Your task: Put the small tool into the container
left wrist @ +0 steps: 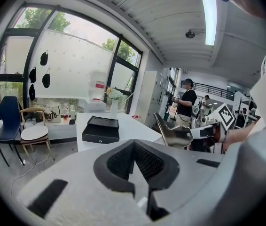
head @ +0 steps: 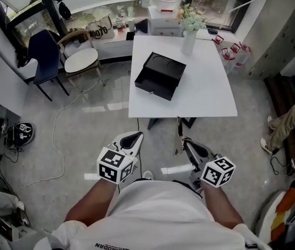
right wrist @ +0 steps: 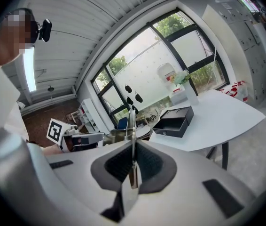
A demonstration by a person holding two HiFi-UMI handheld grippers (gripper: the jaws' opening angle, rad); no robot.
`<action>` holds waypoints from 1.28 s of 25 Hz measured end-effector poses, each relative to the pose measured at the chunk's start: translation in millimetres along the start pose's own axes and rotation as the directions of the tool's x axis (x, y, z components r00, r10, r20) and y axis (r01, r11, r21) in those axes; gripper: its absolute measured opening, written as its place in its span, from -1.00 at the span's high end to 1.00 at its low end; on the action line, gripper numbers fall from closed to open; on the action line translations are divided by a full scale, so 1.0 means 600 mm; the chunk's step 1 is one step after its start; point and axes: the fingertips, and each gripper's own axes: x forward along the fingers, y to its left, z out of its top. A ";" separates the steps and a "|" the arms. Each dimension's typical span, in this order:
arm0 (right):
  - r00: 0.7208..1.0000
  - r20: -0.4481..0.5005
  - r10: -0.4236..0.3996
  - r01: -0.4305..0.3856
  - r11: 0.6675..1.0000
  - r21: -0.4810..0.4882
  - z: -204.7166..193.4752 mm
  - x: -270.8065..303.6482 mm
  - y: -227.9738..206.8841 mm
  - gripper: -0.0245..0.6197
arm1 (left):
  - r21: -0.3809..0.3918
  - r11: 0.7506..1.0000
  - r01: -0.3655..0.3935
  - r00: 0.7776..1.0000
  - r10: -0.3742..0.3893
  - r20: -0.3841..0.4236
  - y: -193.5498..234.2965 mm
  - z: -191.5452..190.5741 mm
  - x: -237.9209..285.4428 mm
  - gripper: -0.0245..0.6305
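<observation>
I have both grippers out in front of my chest, over the grey floor and short of the near edge of the white table [head: 210,95]. The right gripper [head: 185,142] is closed down on the small tool [right wrist: 132,124]: in the right gripper view [right wrist: 133,149] the dark pads pinch a thin metal blade, which I see edge-on, rising straight up from between the jaws. From the left gripper view the same tool [left wrist: 173,134] shows its broad side, a shiny flat metal piece with a narrow tip slanting up and to the left, sticking out of the right gripper beside its marker cube. The left gripper [head: 133,138] has its jaws brought together, and in its own view [left wrist: 134,147] I see nothing between the pads. The black container [head: 152,85] sits open on the near left part of the table, turned at an angle to the edges, with a small round fitting on its front wall; it is well apart from both grippers and from the tool. It shows ahead of the left jaws [left wrist: 100,135] and off to the right of the right jaws [right wrist: 170,126]. A white vase [head: 188,41] of flowers stands at the table's far edge, and a blue chair [head: 46,53] stands off to the left by the window.
</observation>
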 end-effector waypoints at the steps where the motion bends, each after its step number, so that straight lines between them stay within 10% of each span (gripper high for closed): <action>1: 1.000 0.002 0.001 -0.001 1.000 0.001 0.003 0.007 -0.001 0.90 | -0.002 1.000 0.000 1.000 0.000 -0.004 0.006 -0.001 0.003 0.90; 32: 0.986 -0.075 0.148 -0.151 0.988 -0.029 0.161 0.191 -0.165 0.90 | -0.061 0.988 -0.141 0.990 0.141 -0.008 0.114 0.086 0.184 0.90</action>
